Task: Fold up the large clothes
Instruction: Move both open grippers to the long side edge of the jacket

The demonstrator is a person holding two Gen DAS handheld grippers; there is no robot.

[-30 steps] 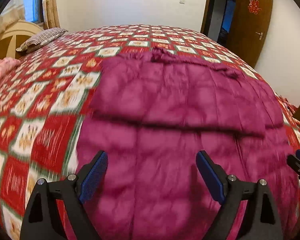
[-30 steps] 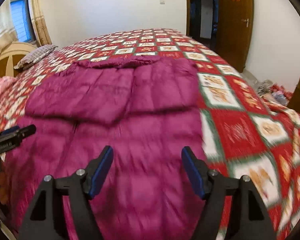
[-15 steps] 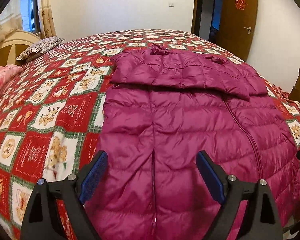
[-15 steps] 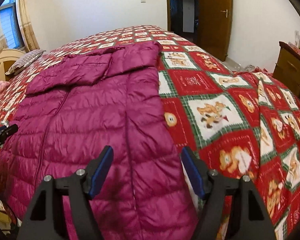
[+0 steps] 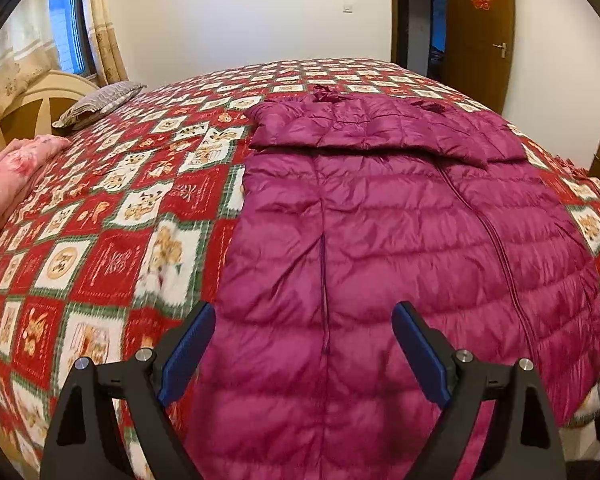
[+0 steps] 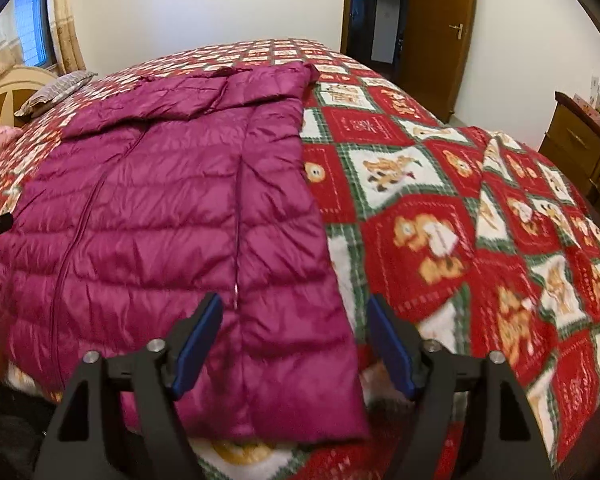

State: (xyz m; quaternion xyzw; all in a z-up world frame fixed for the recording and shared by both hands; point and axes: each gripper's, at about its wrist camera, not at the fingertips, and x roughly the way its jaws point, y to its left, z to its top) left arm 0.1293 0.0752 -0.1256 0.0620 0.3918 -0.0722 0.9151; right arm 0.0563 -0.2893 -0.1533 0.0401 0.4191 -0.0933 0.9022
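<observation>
A long magenta quilted down coat (image 5: 400,220) lies flat on the bed, its top part folded down across the far end and its hem toward me. My left gripper (image 5: 302,350) hovers open above the coat's near left corner, nothing between its blue pads. In the right wrist view the coat (image 6: 172,208) fills the left half. My right gripper (image 6: 294,346) hangs over its near right corner, the coat's edge showing in the gap below; its jaws are opening, and the pads do not press on anything.
A red, green and white checked bedspread (image 5: 112,240) covers the bed. A striped pillow (image 5: 100,104) and a pink folded blanket (image 5: 12,176) lie at the left, by the headboard. A wooden door (image 6: 436,28) and a wooden dresser (image 6: 580,148) stand to the right.
Both grippers have drawn back toward the coat's hem and apart, the left to its left corner, the right to its right corner. The right jaws stand a little wider.
</observation>
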